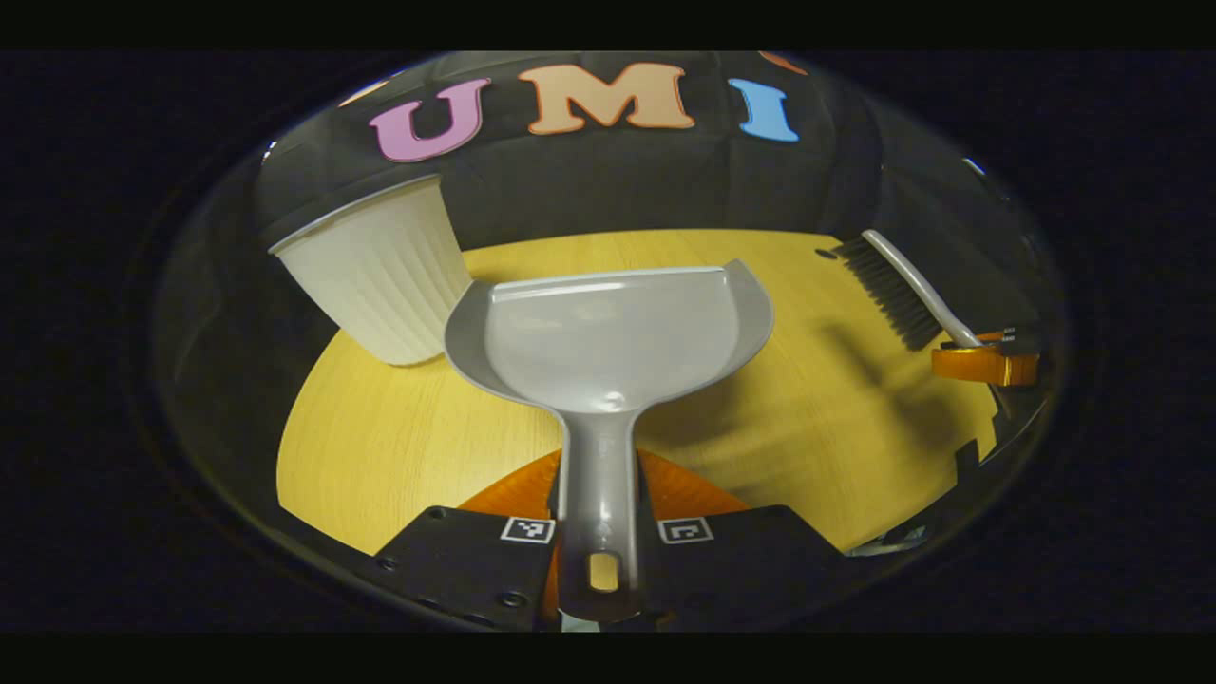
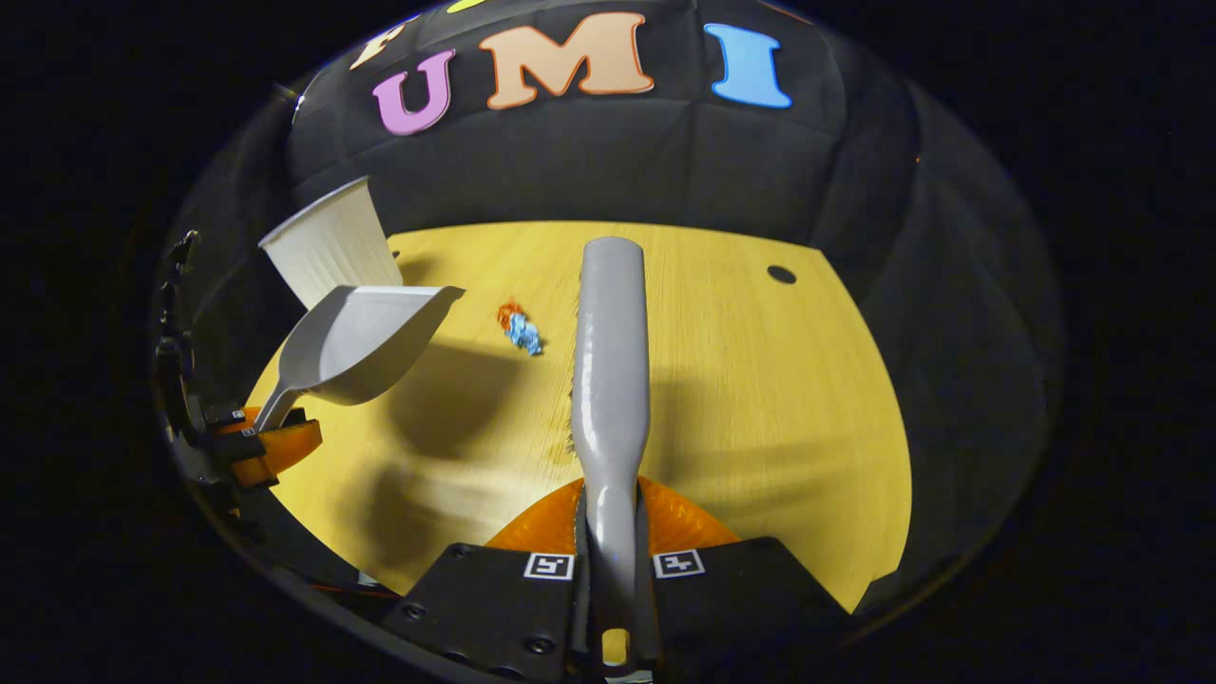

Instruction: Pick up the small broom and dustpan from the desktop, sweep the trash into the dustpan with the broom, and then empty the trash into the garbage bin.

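In the left gripper view my left gripper (image 1: 600,532) is shut on the handle of the grey dustpan (image 1: 608,337), which is lifted above the yellow desktop (image 1: 399,427) with its scoop pointing away. My right gripper (image 2: 610,562) is shut on the handle of the grey broom (image 2: 610,361), held over the desk. A small crumpled orange-and-blue piece of trash (image 2: 519,328) lies on the desk between dustpan (image 2: 361,342) and broom. At the far right of the left gripper view the broom (image 1: 902,285) and the right gripper (image 1: 983,361) show, bristles facing down.
A white ribbed garbage bin (image 1: 380,275) stands at the desk's far left, just behind the dustpan; it also appears as the bin (image 2: 328,237) in the right gripper view. A small dark hole (image 2: 781,275) marks the desk's far right. The left gripper (image 2: 256,437) sits at that view's left.
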The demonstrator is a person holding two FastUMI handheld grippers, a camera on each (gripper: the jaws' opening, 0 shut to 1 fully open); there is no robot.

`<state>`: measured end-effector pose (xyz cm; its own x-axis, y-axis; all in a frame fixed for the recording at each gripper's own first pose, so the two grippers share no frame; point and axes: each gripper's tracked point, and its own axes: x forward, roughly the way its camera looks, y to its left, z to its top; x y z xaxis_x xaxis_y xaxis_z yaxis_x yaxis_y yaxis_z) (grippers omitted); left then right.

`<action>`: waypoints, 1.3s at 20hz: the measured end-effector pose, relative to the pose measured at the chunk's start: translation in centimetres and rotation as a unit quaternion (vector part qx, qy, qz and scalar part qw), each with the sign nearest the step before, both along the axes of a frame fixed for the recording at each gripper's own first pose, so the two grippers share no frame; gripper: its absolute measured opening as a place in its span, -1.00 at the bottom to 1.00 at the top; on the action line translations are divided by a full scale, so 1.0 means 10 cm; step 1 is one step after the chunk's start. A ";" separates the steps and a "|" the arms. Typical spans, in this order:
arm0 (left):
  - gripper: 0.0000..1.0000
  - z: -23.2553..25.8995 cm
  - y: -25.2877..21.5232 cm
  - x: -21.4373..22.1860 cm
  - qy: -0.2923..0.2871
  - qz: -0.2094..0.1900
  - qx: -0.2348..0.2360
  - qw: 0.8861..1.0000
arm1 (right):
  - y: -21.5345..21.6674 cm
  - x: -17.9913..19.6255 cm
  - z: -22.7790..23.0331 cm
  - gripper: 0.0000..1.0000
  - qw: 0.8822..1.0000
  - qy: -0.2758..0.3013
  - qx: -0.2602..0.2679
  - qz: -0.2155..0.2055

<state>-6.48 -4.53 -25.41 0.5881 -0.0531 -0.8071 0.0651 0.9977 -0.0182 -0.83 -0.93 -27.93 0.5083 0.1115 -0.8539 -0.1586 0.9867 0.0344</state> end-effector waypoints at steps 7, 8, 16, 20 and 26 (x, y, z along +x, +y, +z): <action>-0.51 0.45 -0.13 0.05 -0.055 -0.040 0.012 0.998 | 0.08 0.39 0.81 -0.71 0.997 -0.079 0.016 0.002; -0.51 0.41 -0.15 0.05 -0.047 -0.045 0.010 0.998 | 0.07 0.43 0.82 -0.70 0.996 -0.091 0.015 0.004; -0.50 -0.38 -0.15 -0.18 0.034 -0.091 0.019 0.995 | 0.02 1.38 -0.17 -0.71 0.984 -0.068 -0.111 0.122; -0.47 -0.68 -0.19 -0.13 0.051 -0.119 0.036 0.991 | 0.14 1.71 -0.60 -0.70 0.972 -0.028 -0.141 0.187; -0.47 -0.84 -0.25 -0.19 0.076 -0.152 0.037 0.985 | 0.41 1.67 -0.95 -0.71 0.949 0.041 -0.161 0.268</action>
